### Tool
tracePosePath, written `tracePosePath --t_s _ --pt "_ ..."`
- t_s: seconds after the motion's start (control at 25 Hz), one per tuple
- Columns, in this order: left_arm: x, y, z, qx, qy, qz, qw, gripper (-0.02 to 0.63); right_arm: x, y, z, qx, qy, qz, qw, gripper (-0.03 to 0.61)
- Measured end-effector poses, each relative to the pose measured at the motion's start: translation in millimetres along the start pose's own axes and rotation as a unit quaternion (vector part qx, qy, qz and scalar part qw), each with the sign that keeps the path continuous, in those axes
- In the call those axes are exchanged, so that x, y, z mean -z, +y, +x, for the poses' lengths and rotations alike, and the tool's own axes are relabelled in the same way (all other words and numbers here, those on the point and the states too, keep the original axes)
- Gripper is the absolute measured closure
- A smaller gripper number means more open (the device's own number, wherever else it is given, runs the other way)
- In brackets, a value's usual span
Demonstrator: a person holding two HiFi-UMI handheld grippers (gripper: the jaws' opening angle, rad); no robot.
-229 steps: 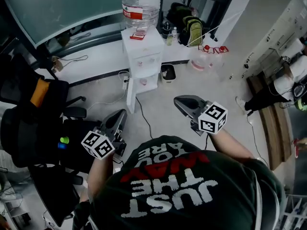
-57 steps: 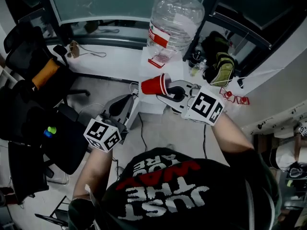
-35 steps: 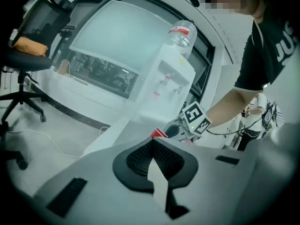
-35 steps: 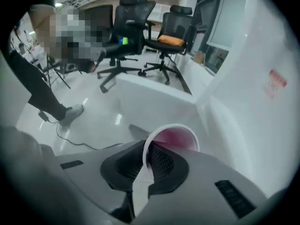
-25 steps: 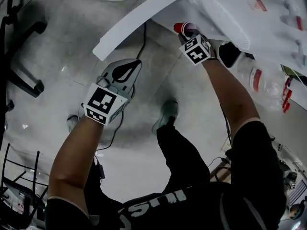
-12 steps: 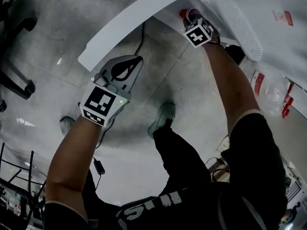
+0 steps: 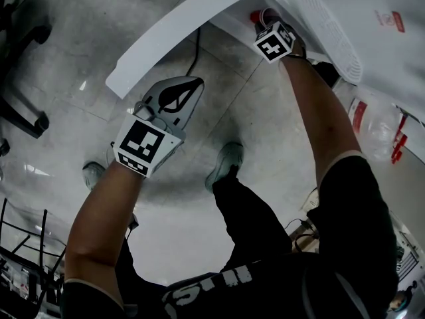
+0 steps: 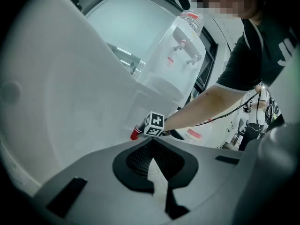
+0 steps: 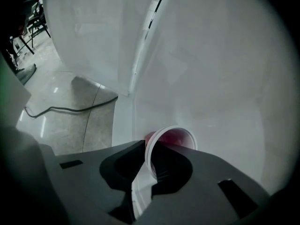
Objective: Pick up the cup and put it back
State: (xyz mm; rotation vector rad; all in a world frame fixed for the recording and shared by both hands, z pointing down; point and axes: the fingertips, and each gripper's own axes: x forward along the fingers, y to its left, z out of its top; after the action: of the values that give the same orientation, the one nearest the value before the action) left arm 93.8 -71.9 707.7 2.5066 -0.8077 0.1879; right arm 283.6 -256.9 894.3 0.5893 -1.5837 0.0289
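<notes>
At the far left edge of the head view we see the black legs of an office chair [image 7: 23, 111] on a glossy grey concrete floor [image 7: 73, 58], which catches the room light and fills most of the frame. Right of them, at centre left, the left gripper [image 7: 196, 84] hangs over that floor with its jaws together and nothing between them. Its own view confirms that the tips meet on air. Above it a long white cabinet edge [image 7: 179, 28] slants from centre left up to the top of the frame. A thin black cable [image 7: 198, 45] runs from under that edge onto the floor. Lower down, near the centre, a grey shoe [image 7: 228, 158] stands on the concrete. At the upper right of centre the right gripper [image 7: 262, 18] reaches in against the white body, and the red plastic cup [image 7: 254, 14] shows just beyond its marker cube, close to the white surface. In the right gripper view the cup sits at the lower centre with its white-rimmed mouth turned toward the camera. Its rim is caught between the jaws, which are starting to part while they grip it. Plain white walls lie behind and beside it. Further right come a ribbed white panel [image 7: 329, 35] and, near the right edge, a clear plastic bottle with a red label [image 7: 368, 121].
</notes>
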Motion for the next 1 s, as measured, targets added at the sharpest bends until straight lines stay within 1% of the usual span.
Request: tracePosePath --t_s 0.08,0.16,0.2,0.28,0.48,0.6,0.68,0.8,0.92,1.0 --pt "-1 -1 -1 0.000 -0.001 0.000 1.0000 0.612 -1 -1 -1 0.007 -0.003 -0.001 1.000 0.512" --pt "-2 -2 -3 0.000 -0.002 0.000 1.0000 0.612 -3 -1 -4 0.013 -0.005 -0.001 1.000 0.441" --pt "-2 -3 -4 0.000 -0.003 0.000 1.0000 0.612 -4 -2 -5 0.016 -0.005 -0.001 1.000 0.423" --pt "-3 -4 -6 0.000 -0.005 0.001 1.0000 0.612 -6 -4 -8 0.022 -0.007 0.003 1.000 0.410" --pt "-5 -13 -13 0.006 -0.006 0.003 1.0000 0.612 -10 -1 -23 0.041 -0.020 0.004 0.999 0.399" --pt "-9 -22 -23 0.011 -0.006 0.008 0.9999 0.612 -11 4 -41 0.059 -0.028 0.008 0.998 0.399" --pt "-15 -31 -34 0.013 -0.005 0.012 0.9998 0.612 -11 15 -60 0.062 -0.033 0.015 0.997 0.399" --pt "-32 -53 -62 0.009 -0.005 0.005 0.9999 0.612 -8 54 -102 0.038 -0.041 0.031 0.998 0.400" --pt "-53 -89 -94 0.011 -0.001 -0.013 0.9999 0.612 -3 115 -162 -0.011 -0.049 0.056 0.997 0.400" --pt "-73 -117 -112 0.022 0.006 -0.014 0.9996 0.612 -3 152 -213 -0.045 -0.055 0.070 0.995 0.404"
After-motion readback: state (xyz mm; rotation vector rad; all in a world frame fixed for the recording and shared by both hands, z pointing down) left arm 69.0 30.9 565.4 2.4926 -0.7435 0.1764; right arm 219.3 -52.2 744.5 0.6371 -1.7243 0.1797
